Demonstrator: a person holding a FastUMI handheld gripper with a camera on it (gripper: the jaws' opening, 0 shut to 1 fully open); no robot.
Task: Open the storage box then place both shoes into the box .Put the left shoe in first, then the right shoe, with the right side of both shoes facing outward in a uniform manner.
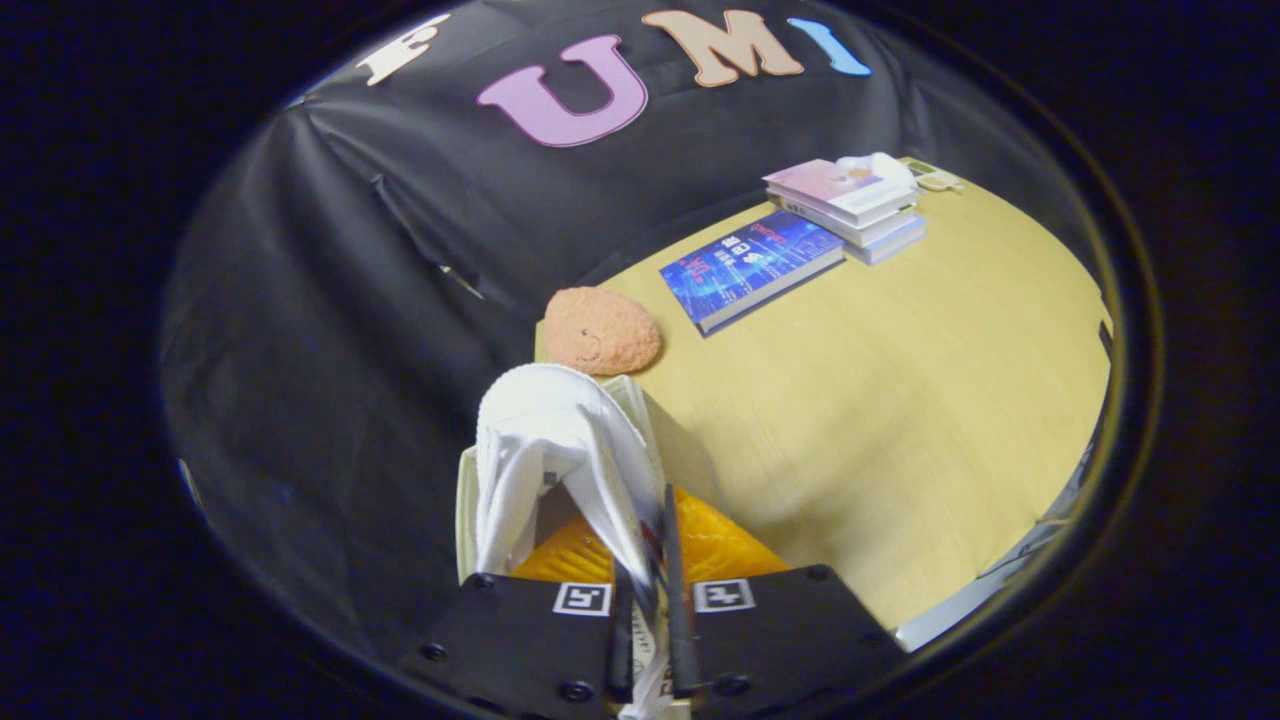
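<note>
One shoe in hand: a white shoe (560,450) hangs just ahead of the gripper (652,600), above the near left part of the wooden table (900,400).
Gripper: fingers drawn close together, pinching a thin white edge of the shoe, probably the collar or tongue.
Orange part: a ribbed orange surface (720,545) shows just below the shoe; I cannot tell whether it is the sole or the box.
How it handles: looks light and soft; the upper folds, so the shoe may swing or slip.
Better hold: the firmer heel rim.
Far side: an orange knitted lump (602,330), a blue book (750,268), a stack of books (850,200).
</note>
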